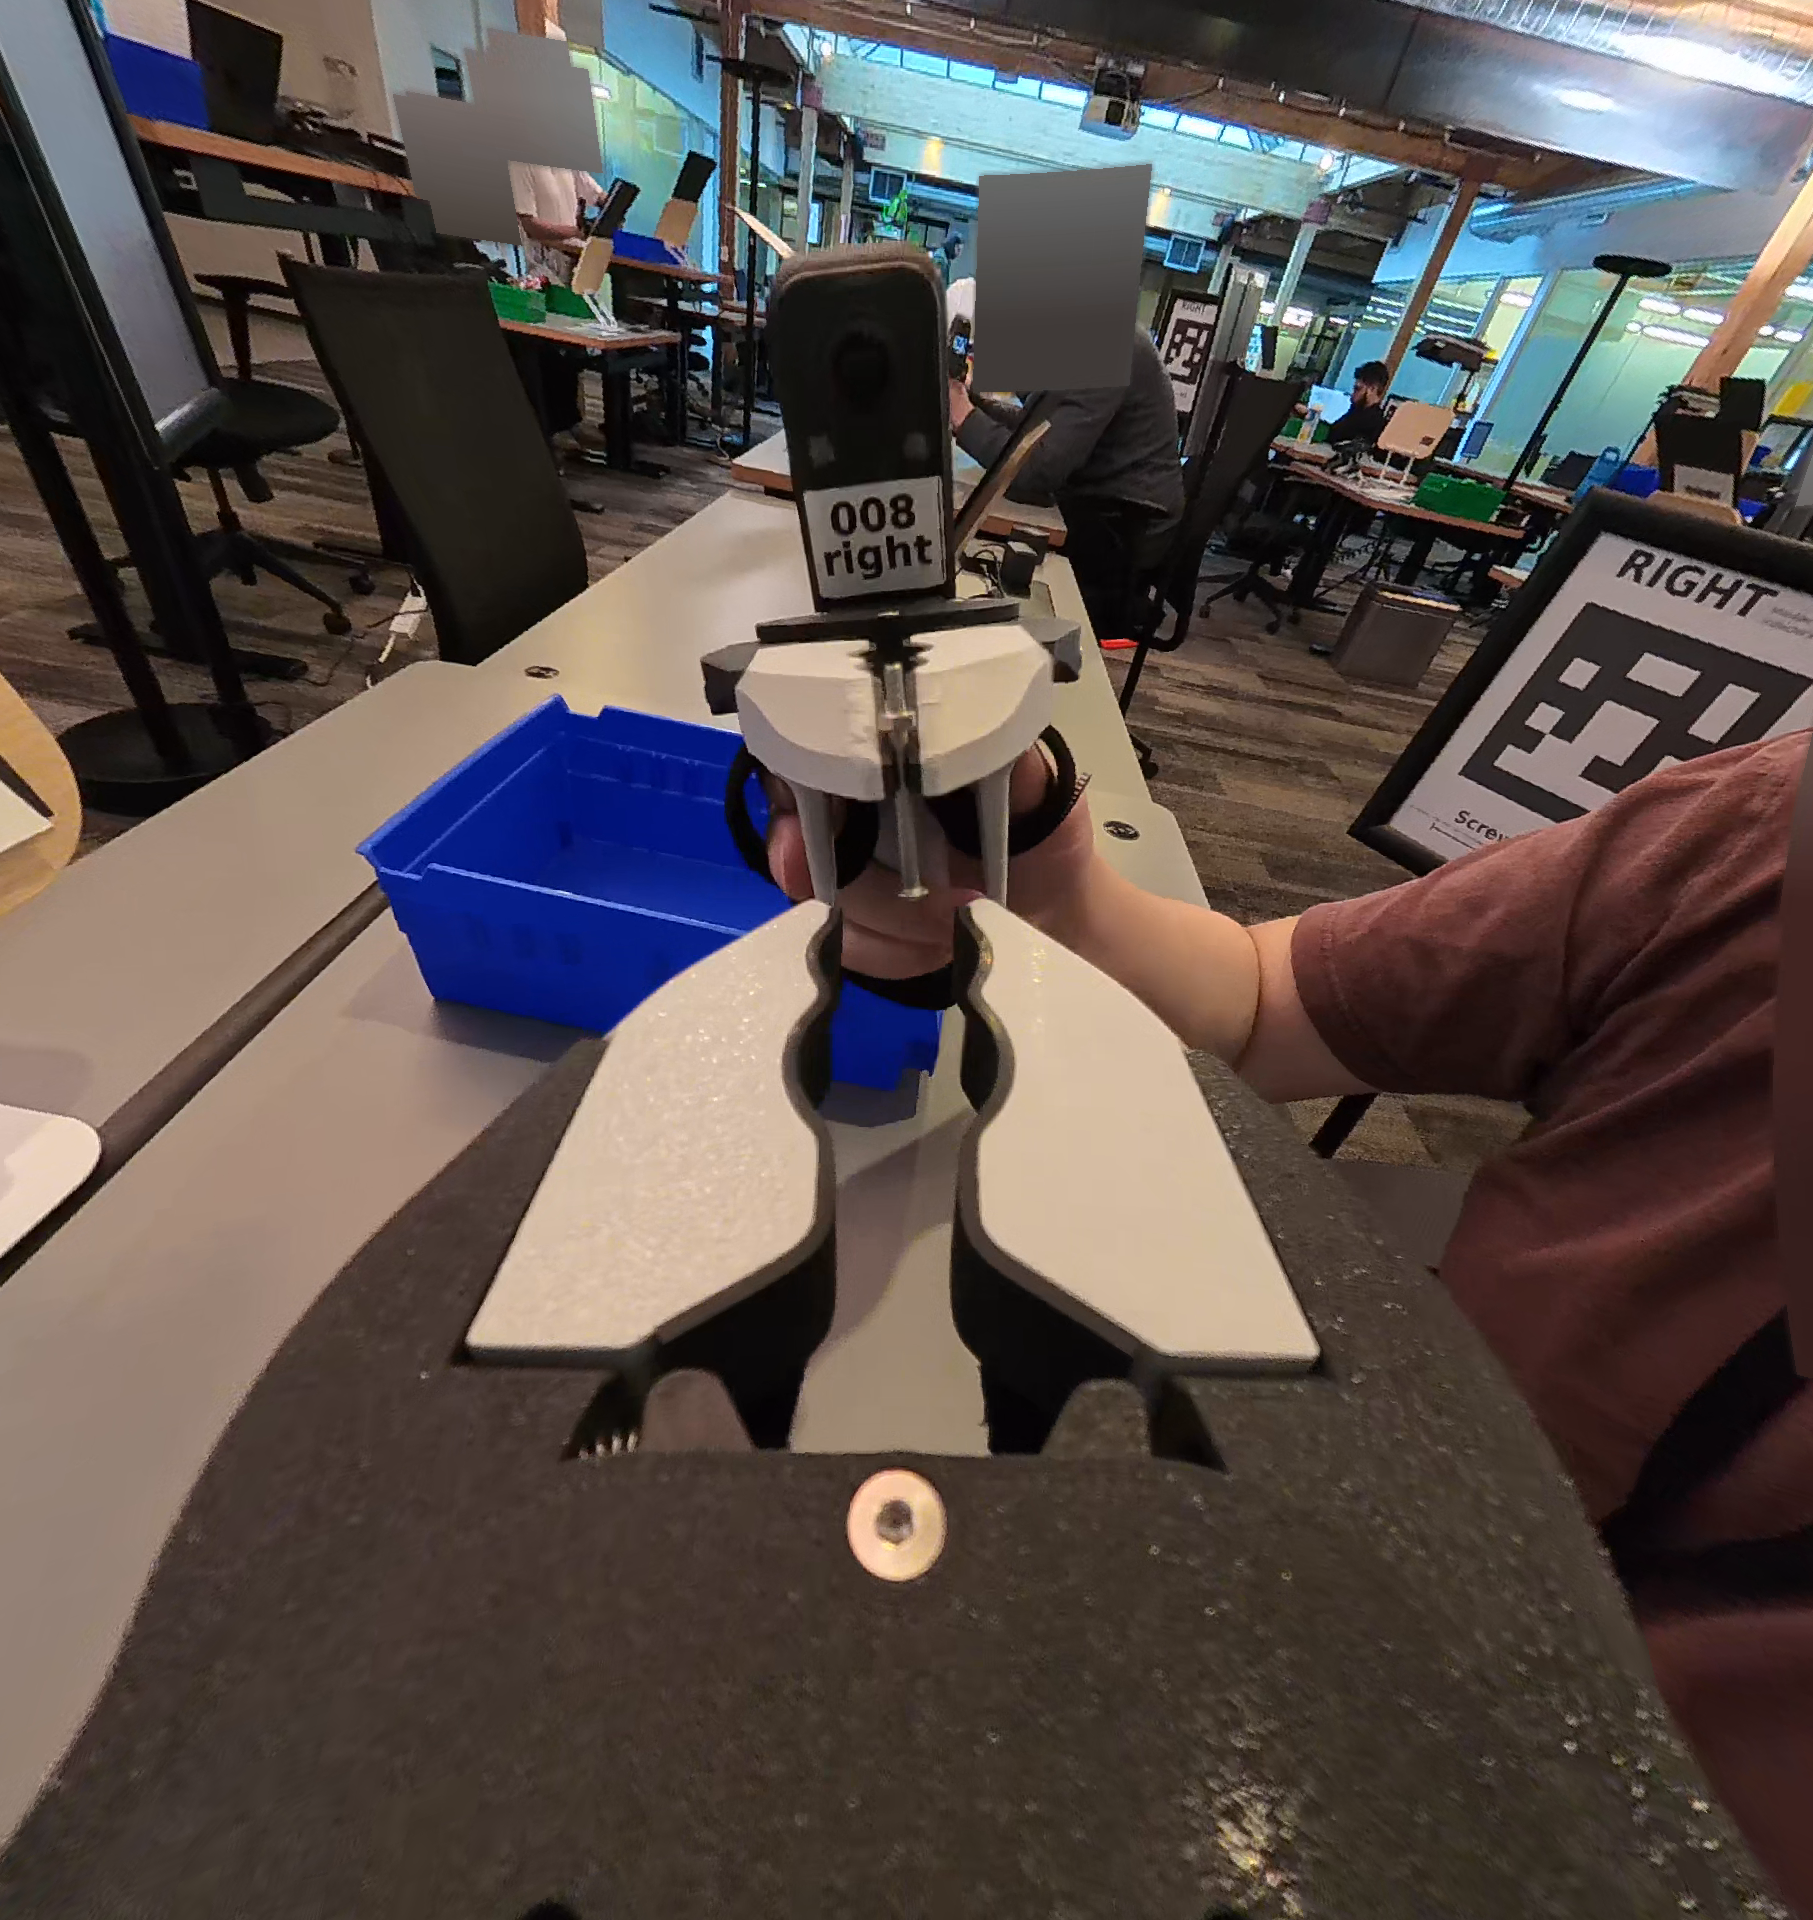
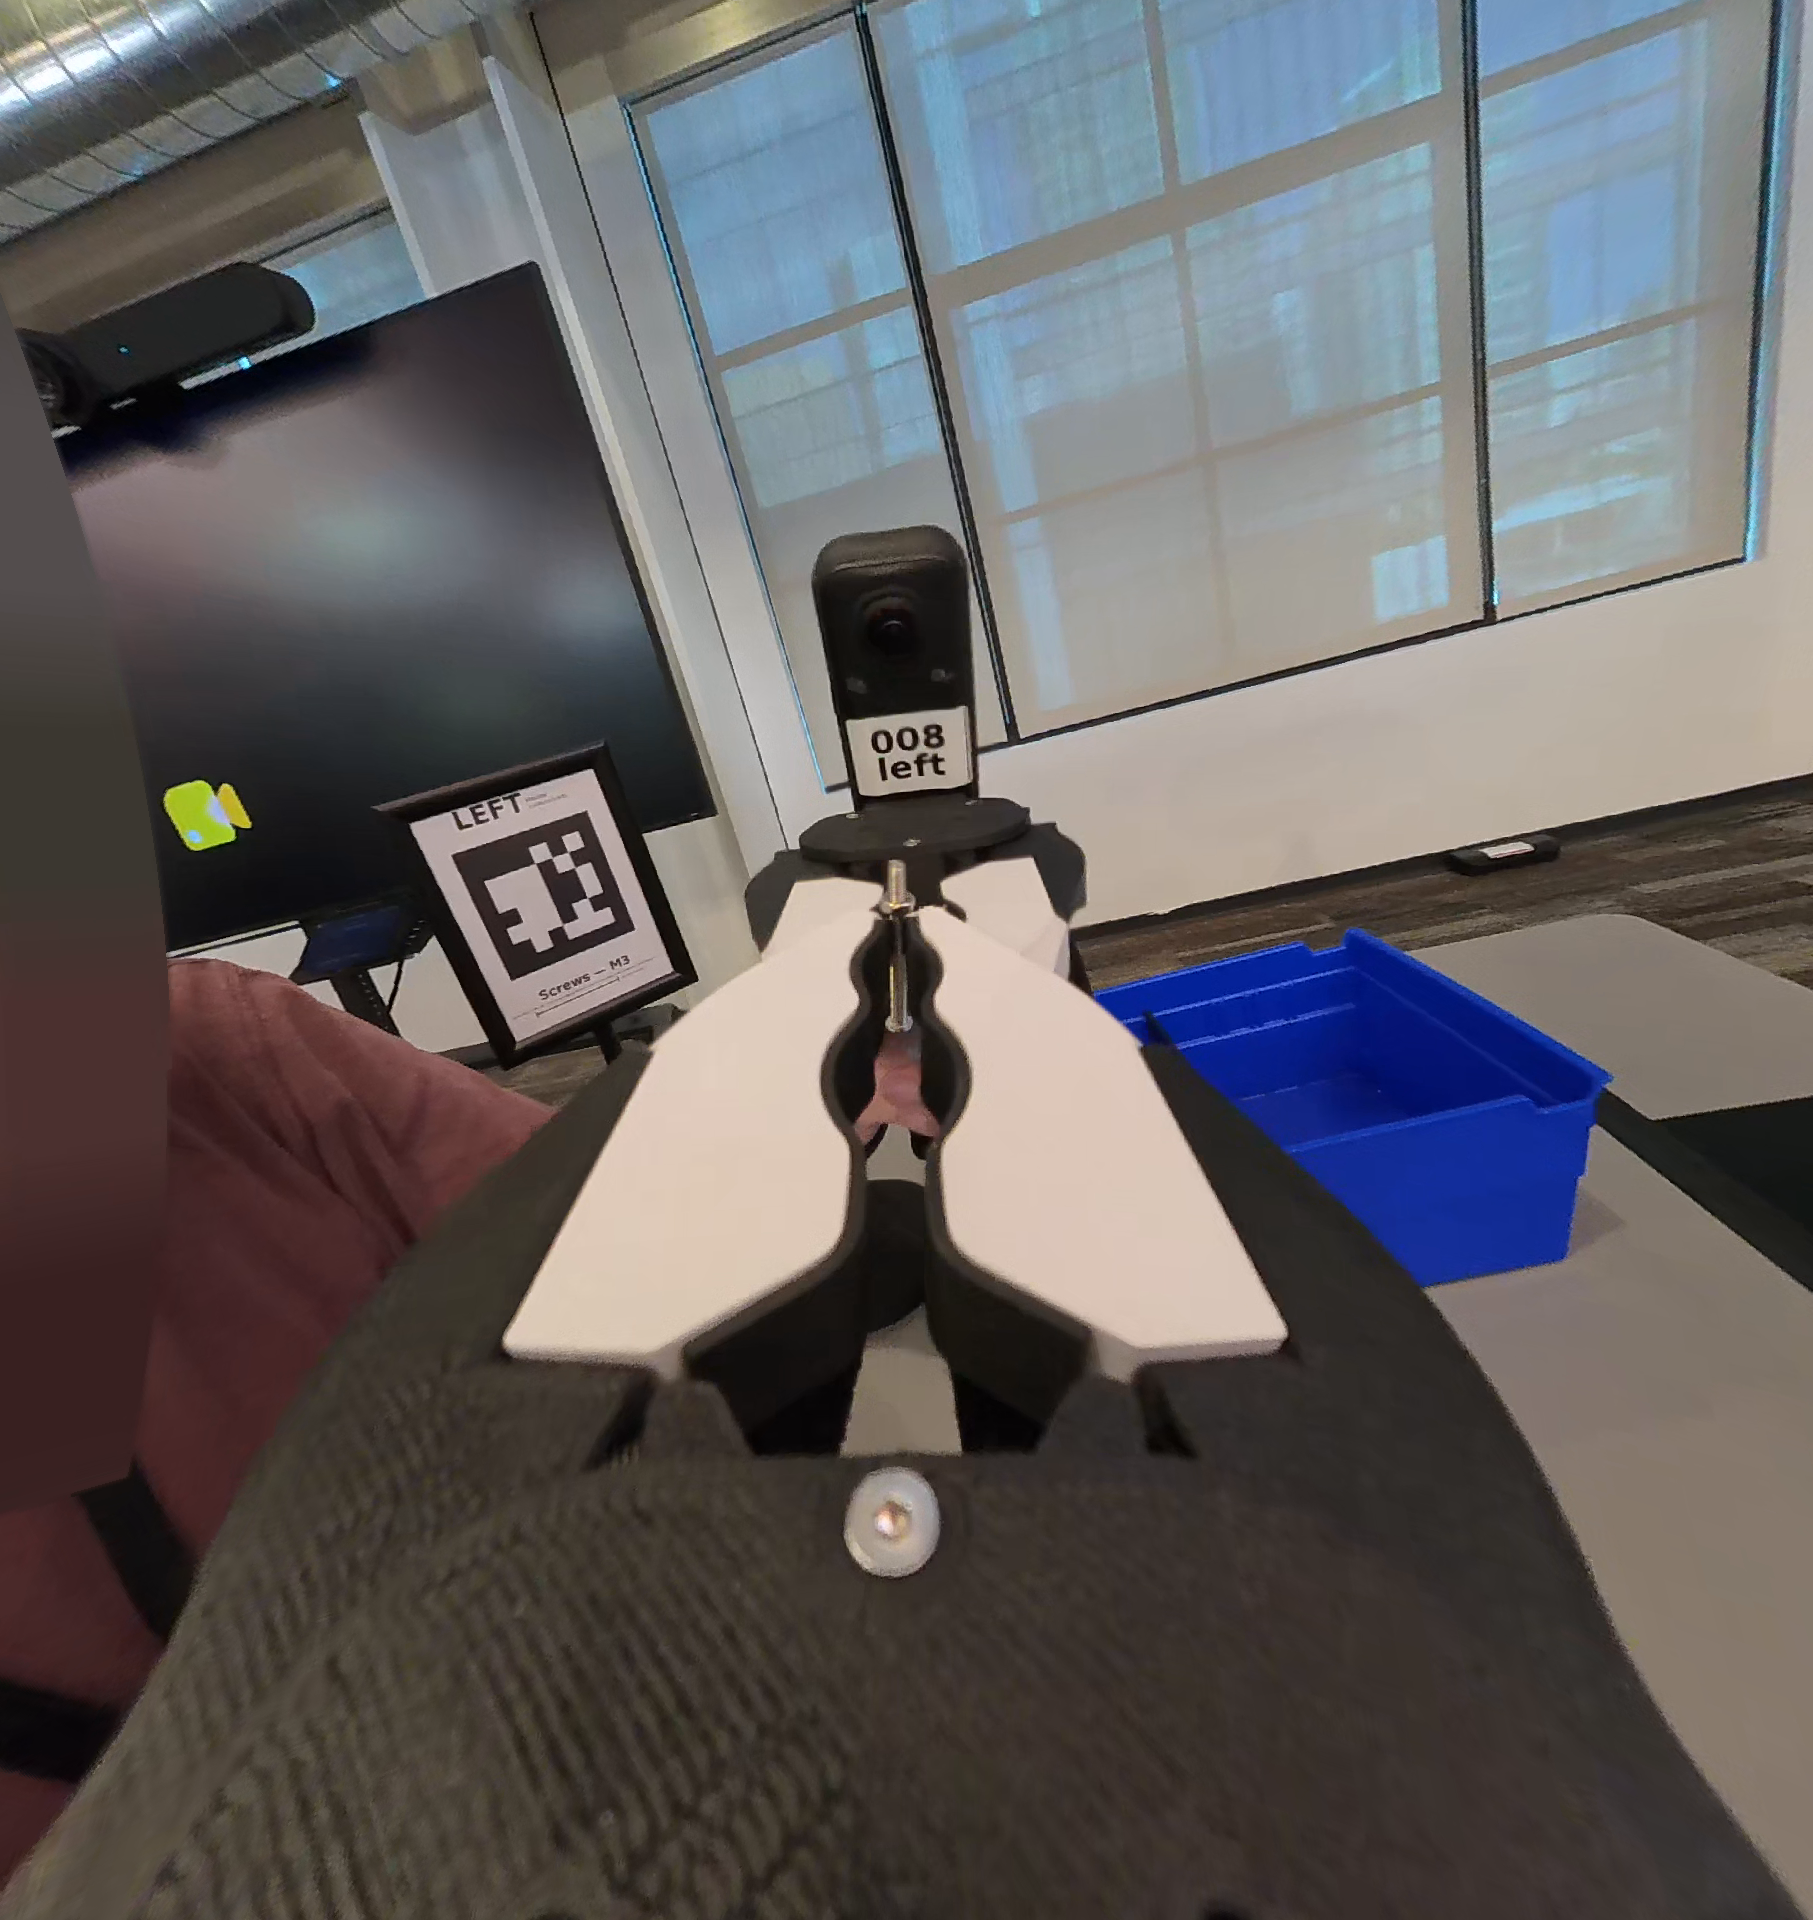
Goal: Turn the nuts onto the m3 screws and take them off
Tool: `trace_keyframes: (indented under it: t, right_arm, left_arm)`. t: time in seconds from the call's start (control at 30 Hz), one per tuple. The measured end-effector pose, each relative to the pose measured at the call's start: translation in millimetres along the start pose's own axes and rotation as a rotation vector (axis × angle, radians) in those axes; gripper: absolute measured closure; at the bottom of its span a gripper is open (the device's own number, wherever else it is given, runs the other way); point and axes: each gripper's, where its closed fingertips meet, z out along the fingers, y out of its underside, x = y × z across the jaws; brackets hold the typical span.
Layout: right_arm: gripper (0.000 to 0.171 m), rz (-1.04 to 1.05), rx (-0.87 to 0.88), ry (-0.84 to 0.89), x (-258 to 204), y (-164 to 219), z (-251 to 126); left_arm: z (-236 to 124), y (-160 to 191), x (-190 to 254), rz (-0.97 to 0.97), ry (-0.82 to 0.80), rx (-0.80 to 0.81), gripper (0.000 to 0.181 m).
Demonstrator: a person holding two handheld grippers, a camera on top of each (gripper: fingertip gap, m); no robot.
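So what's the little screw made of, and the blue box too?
The screw looks like metal: it is silvery and shiny, with small glints of light along it. The blue box looks like moulded plastic: one even bright colour, smooth and slightly glossy walls, and ribs formed inside. Looks alone can't make this certain.

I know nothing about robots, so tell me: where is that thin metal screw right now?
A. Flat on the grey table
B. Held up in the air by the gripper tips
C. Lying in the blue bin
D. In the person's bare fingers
B: the screw sits between the fingertips of the right gripper, raised off the table, and none shows in the blue bin.
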Motion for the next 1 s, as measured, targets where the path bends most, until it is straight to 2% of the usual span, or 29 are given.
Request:
trace_keyframes:
  t: [0.2,0.37,0.47,0.57,0.7,0.83,0.93,1.0]
  right_arm:
    - [0.169,-0.033,-0.043,0.007,-1,6,3]
    - [0.168,-0.026,-0.046,-0.005,-1,7,3]
    - [0.151,-0.025,-0.066,0.008,1,10,4]
    - [0.168,-0.028,-0.057,-0.003,-1,10,5]
    - [0.169,0.002,-0.05,-0.021,0,11,5]
    - [0.168,0.001,-0.059,-0.016,1,9,2]
    - [0.168,-0.041,-0.132,0.072,5,0,-14]
    - [0.168,-0.073,-0.276,0.241,18,-5,-47]
  left_arm:
    - [4,1,3,-0.017,0.034,0.02,0.177]
    - [6,2,3,-0.015,0.032,0.017,0.177]
    - [3,-3,5,-0.019,0.04,0.04,0.177]
    - [1,-5,3,-0.021,0.031,0.052,0.177]
    - [3,-3,3,-0.035,0.04,0.044,0.176]
    - [4,1,0,-0.039,0.021,0.014,0.161]
    - [-1,-1,-2,-0.04,0.007,0.016,0.161]
    - [-5,-3,-4,-0.044,-0.004,0.021,0.162]
